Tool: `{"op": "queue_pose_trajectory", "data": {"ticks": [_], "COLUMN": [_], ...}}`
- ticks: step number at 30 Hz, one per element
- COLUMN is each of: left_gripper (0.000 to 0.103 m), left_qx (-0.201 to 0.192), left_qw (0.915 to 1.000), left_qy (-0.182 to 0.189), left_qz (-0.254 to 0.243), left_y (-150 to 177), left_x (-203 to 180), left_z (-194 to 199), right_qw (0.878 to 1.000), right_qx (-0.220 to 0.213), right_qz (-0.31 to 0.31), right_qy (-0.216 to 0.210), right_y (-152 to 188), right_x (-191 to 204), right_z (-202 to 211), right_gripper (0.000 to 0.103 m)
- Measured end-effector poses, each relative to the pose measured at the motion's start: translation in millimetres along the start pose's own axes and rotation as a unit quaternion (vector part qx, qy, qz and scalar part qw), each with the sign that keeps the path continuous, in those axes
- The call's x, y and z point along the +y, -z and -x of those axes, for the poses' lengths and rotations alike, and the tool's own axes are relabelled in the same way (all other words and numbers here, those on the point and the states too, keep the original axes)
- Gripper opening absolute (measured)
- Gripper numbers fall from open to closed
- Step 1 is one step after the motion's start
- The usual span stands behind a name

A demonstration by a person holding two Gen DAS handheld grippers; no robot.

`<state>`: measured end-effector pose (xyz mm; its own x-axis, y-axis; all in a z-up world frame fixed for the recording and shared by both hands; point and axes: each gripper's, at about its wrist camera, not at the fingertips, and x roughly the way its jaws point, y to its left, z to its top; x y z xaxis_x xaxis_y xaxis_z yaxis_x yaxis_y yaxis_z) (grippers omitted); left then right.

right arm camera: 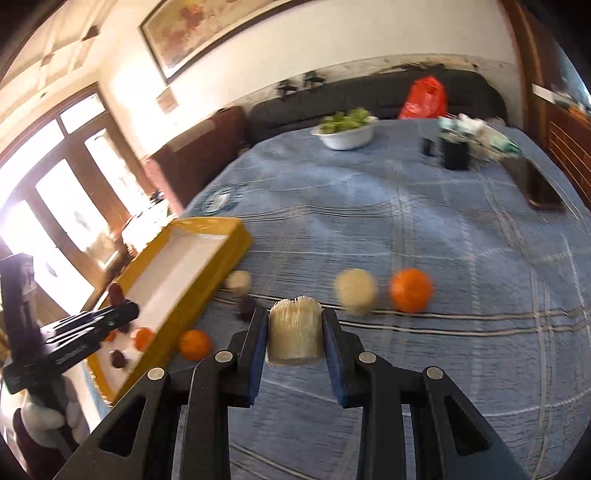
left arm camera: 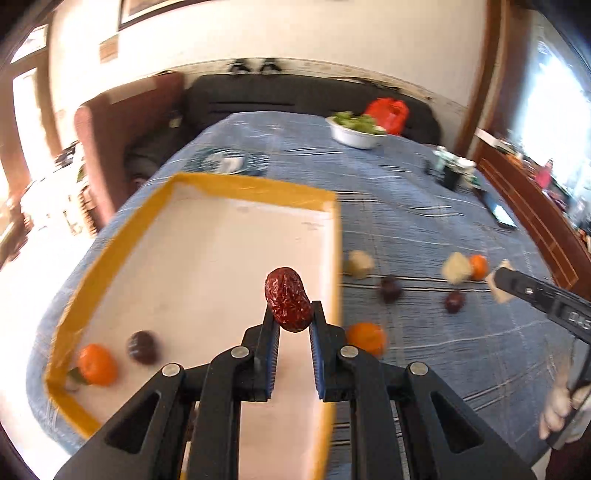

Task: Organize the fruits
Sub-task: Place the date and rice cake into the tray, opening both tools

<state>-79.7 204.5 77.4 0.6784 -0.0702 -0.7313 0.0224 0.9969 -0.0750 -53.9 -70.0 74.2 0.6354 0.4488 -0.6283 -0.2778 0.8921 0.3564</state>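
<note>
Writing: pale embossed lettering on the side of each gripper body, too blurred to read. No other legible labels.

Left gripper [left arm camera: 294,314]: jaws nearly closed, clamped on a wrinkled red date [left arm camera: 289,299], held above the white floor of the yellow-rimmed tray [left arm camera: 255,190], near its right wall. Inside the tray, at the near left corner: one tangerine [left arm camera: 98,364] with a dark plum [left arm camera: 143,346] just beside it.

Right gripper [right arm camera: 294,330]: jaws partly closed, gripping a pale cylindrical bundle of fine strands [right arm camera: 294,329], upright between the blue pads [right arm camera: 259,345].

On the cloth right of the tray: second tangerine [left arm camera: 366,338] close to the tray wall; pale bundle [left arm camera: 358,263] near the wall farther back; another pale bundle [left arm camera: 457,267] touching a third tangerine [left arm camera: 478,266]; two dark plums [left arm camera: 390,288] and [left arm camera: 454,301] between these.

Surface: table under a blue checked cloth [right arm camera: 424,229] with pale stripes. Toward the far edge: white bowl of greens [right arm camera: 345,133], black cup [right arm camera: 455,152], dark phone [right arm camera: 540,186], glass dish [left arm camera: 226,161].

Room: dark sofa [right arm camera: 369,98] behind the table carrying a red plastic bag [right arm camera: 424,98]; framed picture [right arm camera: 207,27] on a cream wall; brightly lit wooden-framed glazed doors [right arm camera: 55,192] at left; brown wooden furniture at right.
</note>
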Motion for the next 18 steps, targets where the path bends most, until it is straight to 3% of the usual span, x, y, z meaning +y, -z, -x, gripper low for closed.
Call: {"op": "queue_pose_trajectory", "data": {"ticks": [4, 12, 18], "left_gripper": [0.015, 0.015, 0.015], "left_qx": [0.008, 0.029, 0.047], "left_qw": [0.999, 0.996, 0.9952], "left_qy": [-0.036, -0.039, -0.042], "left_qz": [0.025, 0.075, 0.075], "left_y": [10, 21, 11], "left_x": [36, 82, 95], "left_z": [1, -1, -19], "right_qw": [0.998, 0.989, 0.984], "right_qx": [0.021, 0.077, 0.128], "right_qz": [0.036, 0.104, 0.105], "right_qy": [-0.04, -0.074, -0.069], "right_y": [-3, 0, 4], "right_x": [55, 146, 165], "right_z": [-20, -81, -138], "right_gripper": [0.033, 0.033, 0.033]}}
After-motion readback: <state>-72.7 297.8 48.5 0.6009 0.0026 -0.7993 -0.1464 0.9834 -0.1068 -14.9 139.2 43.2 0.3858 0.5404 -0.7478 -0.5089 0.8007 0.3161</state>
